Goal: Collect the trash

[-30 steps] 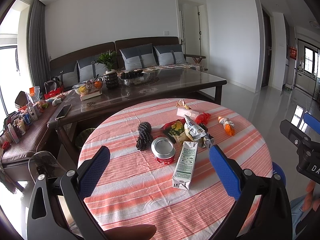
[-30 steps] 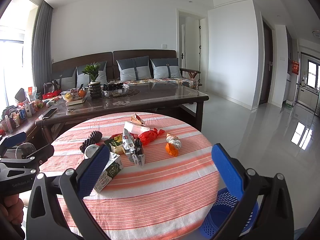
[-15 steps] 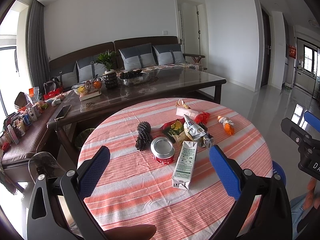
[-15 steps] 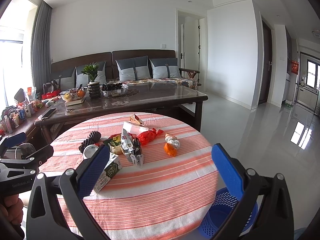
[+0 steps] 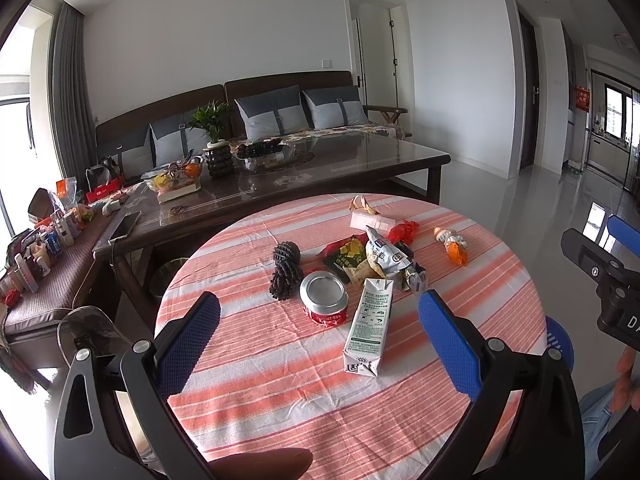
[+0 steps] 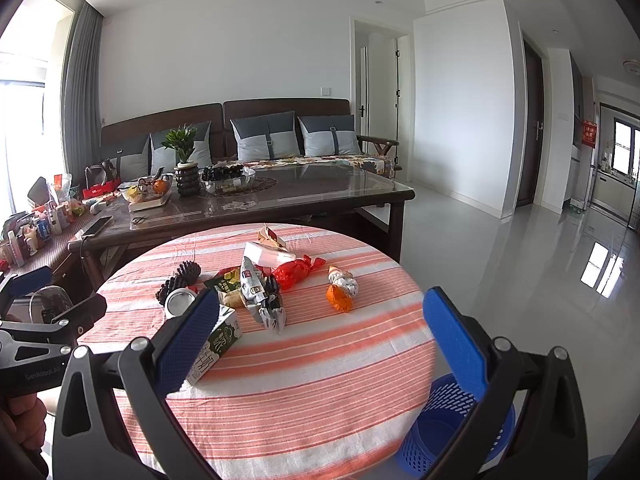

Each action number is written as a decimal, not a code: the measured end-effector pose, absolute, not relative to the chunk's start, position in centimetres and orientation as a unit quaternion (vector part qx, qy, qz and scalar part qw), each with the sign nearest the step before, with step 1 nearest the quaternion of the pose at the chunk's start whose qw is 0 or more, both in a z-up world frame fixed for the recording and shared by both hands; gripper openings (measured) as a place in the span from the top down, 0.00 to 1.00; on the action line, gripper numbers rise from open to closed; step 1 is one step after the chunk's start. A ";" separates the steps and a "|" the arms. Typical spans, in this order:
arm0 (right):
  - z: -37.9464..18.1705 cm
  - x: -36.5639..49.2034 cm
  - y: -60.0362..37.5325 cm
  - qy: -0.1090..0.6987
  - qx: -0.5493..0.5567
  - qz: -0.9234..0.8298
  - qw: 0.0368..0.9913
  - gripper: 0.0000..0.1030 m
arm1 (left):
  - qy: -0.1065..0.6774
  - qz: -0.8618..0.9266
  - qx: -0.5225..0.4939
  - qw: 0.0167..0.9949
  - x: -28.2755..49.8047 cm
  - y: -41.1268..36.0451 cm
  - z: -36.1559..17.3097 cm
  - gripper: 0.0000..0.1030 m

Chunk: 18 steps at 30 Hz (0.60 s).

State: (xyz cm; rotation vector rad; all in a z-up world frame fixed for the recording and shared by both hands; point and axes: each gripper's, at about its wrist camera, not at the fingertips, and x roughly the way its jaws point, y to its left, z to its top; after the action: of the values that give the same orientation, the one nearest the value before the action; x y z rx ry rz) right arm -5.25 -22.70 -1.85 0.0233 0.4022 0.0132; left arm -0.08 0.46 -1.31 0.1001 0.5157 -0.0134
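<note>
Barely anything moves since the earlier frames: both grippers hold about the same hover over the table, trash pile unshifted. Left gripper has its blue pads spread wide, nothing between them; milk carton lies flat just ahead, inside the gap at about 1 o'clock. Crushed red can sits at 12 o'clock, touching or just beside the carton's left edge. Pine cone at 11 o'clock, just beyond the can. Silver snack wrapper and green snack packet heap at 1 o'clock behind the carton. Red plastic bag and white plastic box farther back, banana peel at the far rim. Orange-and-white wrapper lies alone at 2 o'clock, apart from the heap. All rest on the round striped tablecloth.

Right gripper also has its fingers wide apart, holding nothing. Its left pad overlaps the carton in view; contact cannot be told. Blue mesh bin stands on the floor at 4 o'clock, below the table edge, partly behind the right finger. Dark glass-topped coffee table and sofa lie beyond at 12 o'clock.
</note>
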 end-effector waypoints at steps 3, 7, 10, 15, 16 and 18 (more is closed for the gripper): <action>-1.9 -5.3 -22.8 0.200 0.012 0.006 0.980 0.04 | 0.257 -0.010 0.053 0.965 0.1 -0.2 -1.8 0.04; -1.9 -5.3 -22.8 0.200 0.012 0.005 0.980 0.04 | 0.258 -0.011 0.054 0.965 0.1 -0.2 -1.8 0.04; -1.9 -5.3 -22.8 0.200 0.011 0.006 0.980 0.04 | 0.258 -0.010 0.053 0.965 0.1 -0.2 -1.9 0.04; -2.0 -5.3 -22.9 0.200 0.012 0.006 0.980 0.04 | 0.259 -0.011 0.054 0.964 0.0 -0.1 -1.9 0.04; -1.9 -5.3 -22.9 0.201 0.011 0.006 0.980 0.04 | 0.259 -0.011 0.054 0.964 0.0 -0.1 -1.9 0.04; -2.0 -5.4 -22.9 0.200 0.011 0.006 0.980 0.04 | 0.259 -0.011 0.054 0.964 0.0 -0.1 -1.9 0.04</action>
State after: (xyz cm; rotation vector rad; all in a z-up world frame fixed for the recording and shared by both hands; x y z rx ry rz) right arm -5.36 -22.95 -1.99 0.0228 0.4029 0.0112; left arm 0.03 -0.15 -1.88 0.1096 0.5236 -0.0219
